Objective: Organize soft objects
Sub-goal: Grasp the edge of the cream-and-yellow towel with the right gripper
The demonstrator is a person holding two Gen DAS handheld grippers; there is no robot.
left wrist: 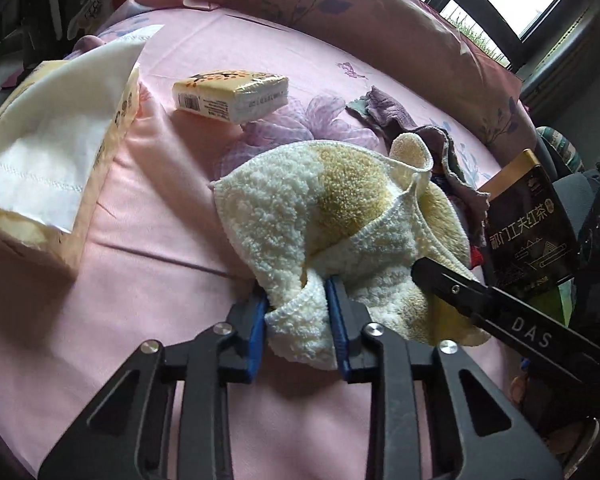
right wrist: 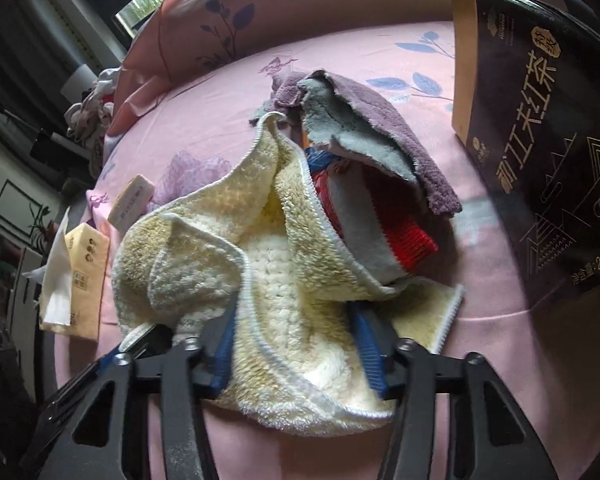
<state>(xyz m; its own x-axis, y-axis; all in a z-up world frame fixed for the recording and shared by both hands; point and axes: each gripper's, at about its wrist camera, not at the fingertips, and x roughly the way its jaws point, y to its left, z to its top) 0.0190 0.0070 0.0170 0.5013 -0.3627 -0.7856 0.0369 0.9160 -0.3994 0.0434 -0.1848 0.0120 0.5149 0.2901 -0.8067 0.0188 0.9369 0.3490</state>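
Bedding in pink with a purple floral print covers the bed [left wrist: 228, 48], and on it, centre frame in both views, we find a fluffy cream and yellow towel [left wrist: 300, 216], bunched and partly folded over itself.

In the left wrist view, the left gripper [left wrist: 300, 312] at lower centre has its blue-padded fingers [left wrist: 336, 308] pressed in on a near fold of the towel, the cloth pinched between them. The right gripper [left wrist: 500, 312] enters from the lower right of the same frame, its dark finger lying against the towel's right side.

In the right wrist view, the right gripper [right wrist: 296, 344] at lower centre stands partly open, with a thick bunch of towel [right wrist: 268, 256] lying between its blue pads; we cannot tell whether the pads actually grip it.

Behind the towel, upper centre of the right view, a purple and grey cloth [right wrist: 364, 128] is draped over a red knitted item [right wrist: 404, 236]; the towel's far edge touches this pile. A dark tea box [right wrist: 540, 128] with gold trim stands upright at the right edge. At the left of the left wrist view we note an opened tissue pack [left wrist: 56, 152] and, beyond it, a sealed tissue pack [left wrist: 232, 96], both apart from the towel. A pillow [left wrist: 340, 4] lies along the top.
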